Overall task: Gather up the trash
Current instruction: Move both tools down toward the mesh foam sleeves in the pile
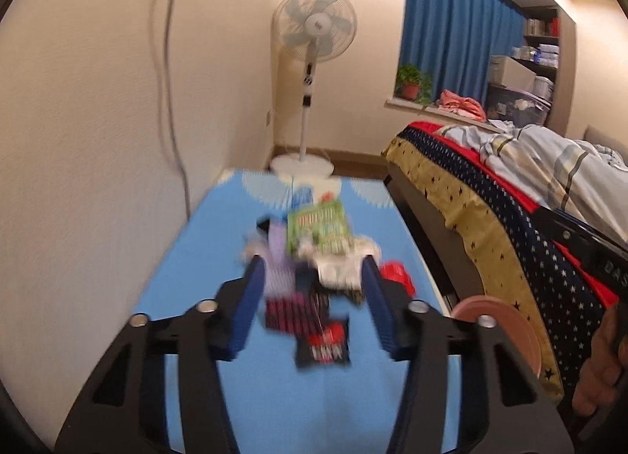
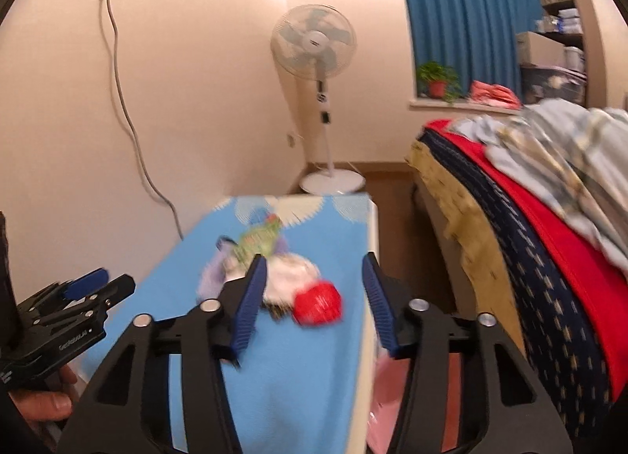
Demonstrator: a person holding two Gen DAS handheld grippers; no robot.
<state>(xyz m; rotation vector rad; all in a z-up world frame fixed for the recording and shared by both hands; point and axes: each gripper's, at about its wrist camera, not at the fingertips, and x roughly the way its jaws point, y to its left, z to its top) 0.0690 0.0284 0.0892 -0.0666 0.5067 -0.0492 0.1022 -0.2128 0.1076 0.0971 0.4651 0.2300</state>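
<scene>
Both the left tongs (image 1: pixel 312 269) and right tongs (image 2: pixel 314 265) gape wide, holding nothing. The blurred heap of crumpled wrappers (image 1: pixel 314 253) lies on the blue-covered surface (image 1: pixel 204 257), its long axis running toward the white pedestal fan (image 1: pixel 314 33).

Both wrist cams sit low over the near end of the blue table (image 1: pixel 204 257), looking along it toward the fan (image 1: pixel 314 28) in the far corner. Left cam is centred on the trash pile (image 1: pixel 314 257); right cam sits further right over the table edge (image 2: pixel 367 297), pile (image 2: pixel 274 269) left of centre. Shared: table, pile, fan, curtain (image 2: pixel 467 18), bed (image 2: pixel 510 238); both blurred.
</scene>
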